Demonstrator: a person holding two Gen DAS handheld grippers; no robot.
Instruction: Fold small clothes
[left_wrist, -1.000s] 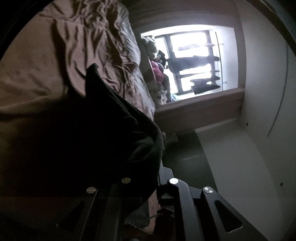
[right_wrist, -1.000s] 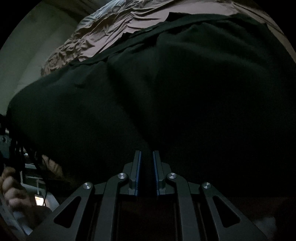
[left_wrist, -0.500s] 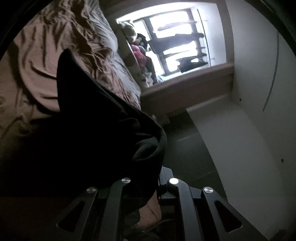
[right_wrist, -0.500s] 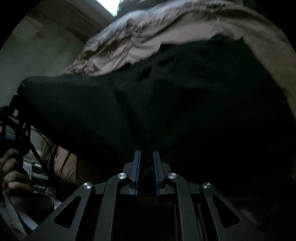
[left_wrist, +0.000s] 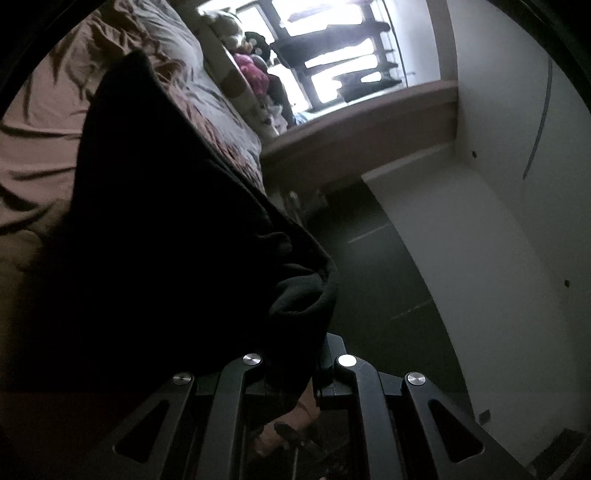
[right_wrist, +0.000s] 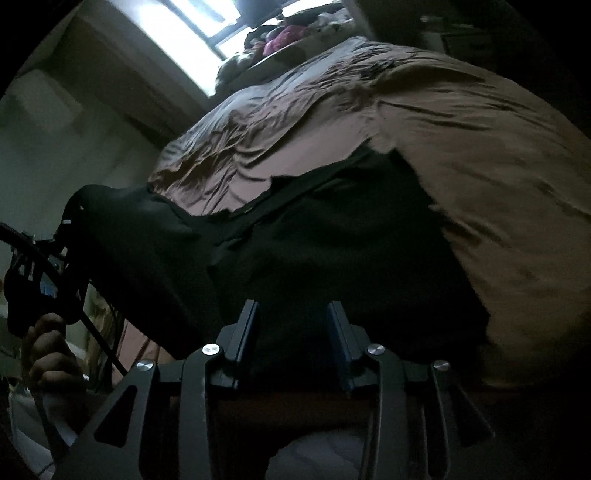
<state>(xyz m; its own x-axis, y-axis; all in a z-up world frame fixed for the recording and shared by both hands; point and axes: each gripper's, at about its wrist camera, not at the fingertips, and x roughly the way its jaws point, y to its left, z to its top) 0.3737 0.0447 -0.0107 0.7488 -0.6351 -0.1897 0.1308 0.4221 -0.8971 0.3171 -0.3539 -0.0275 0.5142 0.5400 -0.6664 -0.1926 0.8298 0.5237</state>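
Rumpled brown bedding (right_wrist: 461, 140) covers a wide bed, its sheet creased in long soft folds, with a paler grey-mauve stretch nearer the bright window (left_wrist: 332, 48). Soft toys (left_wrist: 255, 70) in pink and dark colours sit heaped along the ledge under the glass. A plain white wall (left_wrist: 498, 221) and a dark floor strip (left_wrist: 388, 277) run beside the bed's edge, leaving open room on that side.

A black garment (right_wrist: 351, 251), matte and heavy-looking, lies spread over the near part of the bed; its far hem shows a ragged, stepped outline against the brown sheet. One corner is lifted off the mattress and bunches into thick rolled folds.

The left tool (left_wrist: 295, 373) is clamped on that raised corner, cloth spilling out over its fingers; the right wrist view shows it held by a hand (right_wrist: 48, 350) beyond the bed's side. The right tool (right_wrist: 291, 332) has just been opening: its blue-edged pads (right_wrist: 245, 332) stand apart with the black fabric lying between them, not pressed.
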